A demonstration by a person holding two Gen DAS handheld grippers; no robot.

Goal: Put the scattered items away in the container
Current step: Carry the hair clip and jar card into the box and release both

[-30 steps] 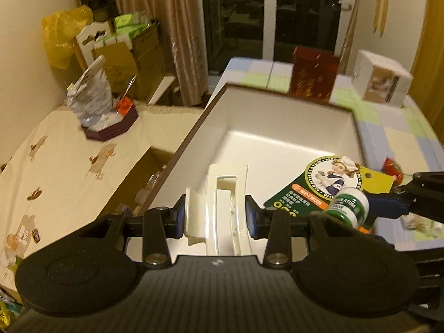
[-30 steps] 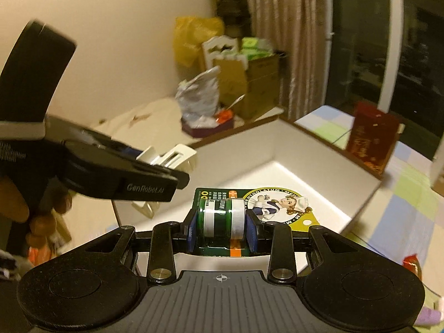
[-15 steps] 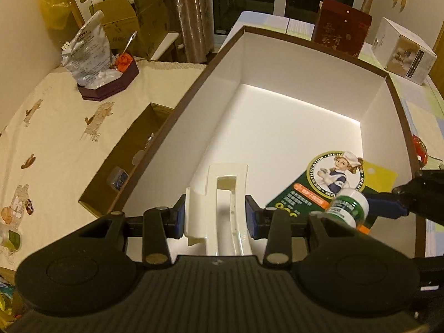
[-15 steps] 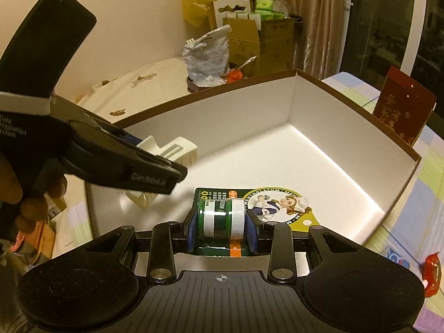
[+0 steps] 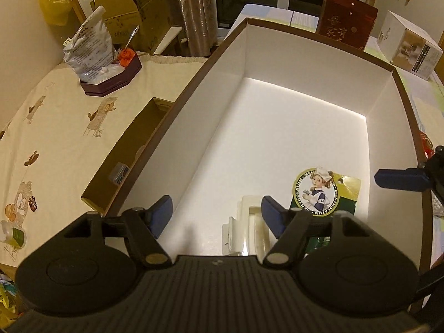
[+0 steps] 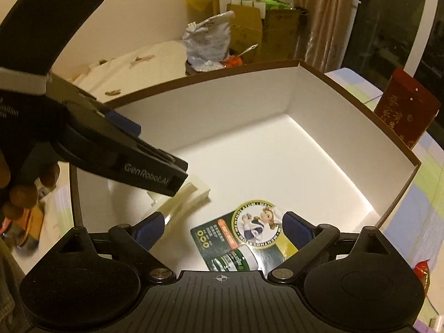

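The left gripper (image 5: pixel 216 212) is spread wide and holds nothing. The cream plastic bracket (image 5: pixel 248 229) lies on the floor of the large white cardboard box with a brown rim (image 5: pixel 211 55), partly beneath the left gripper's right finger (contact cannot be determined). The right gripper (image 6: pixel 222 229) is likewise released, jaws wide apart. The green carded ointment pack with its small white-capped jar (image 6: pixel 244 237) lies flat on the box floor beside the bracket, between the right gripper's fingers but touching neither.
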